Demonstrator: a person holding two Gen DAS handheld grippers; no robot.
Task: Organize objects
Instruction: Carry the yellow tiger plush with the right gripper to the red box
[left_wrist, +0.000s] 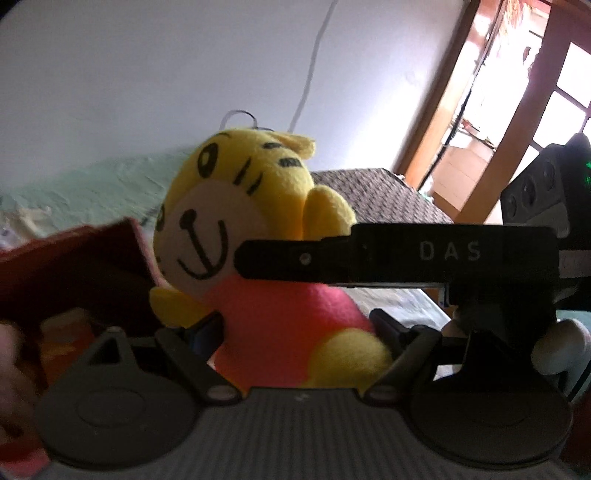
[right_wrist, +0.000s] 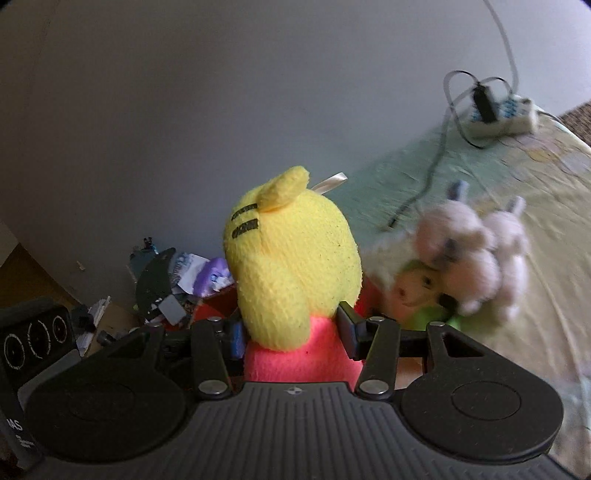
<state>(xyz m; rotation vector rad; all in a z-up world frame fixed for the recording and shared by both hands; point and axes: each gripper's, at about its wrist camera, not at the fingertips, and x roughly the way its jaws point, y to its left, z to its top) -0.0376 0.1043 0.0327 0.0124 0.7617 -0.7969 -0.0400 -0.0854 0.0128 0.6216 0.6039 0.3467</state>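
A yellow tiger plush (left_wrist: 236, 206) in a pink shirt hangs in the air between both grippers. My left gripper (left_wrist: 295, 326) faces its front, with the fingers pressed on the pink body from both sides. My right gripper (right_wrist: 291, 334) faces the back of the plush (right_wrist: 295, 258) and is shut on the same pink body. One black finger (left_wrist: 295, 258) of the right gripper crosses the plush's chin in the left wrist view. The left gripper's body (right_wrist: 33, 339) shows at the far left of the right wrist view.
A dark red box (left_wrist: 74, 266) is close on the left. A brown woven surface (left_wrist: 380, 192) and a wooden door (left_wrist: 480, 110) lie beyond. On the green sheet (right_wrist: 535, 206) lie pale plush toys (right_wrist: 469, 254) and a power strip (right_wrist: 498, 114). Clutter (right_wrist: 177, 280) fills the left.
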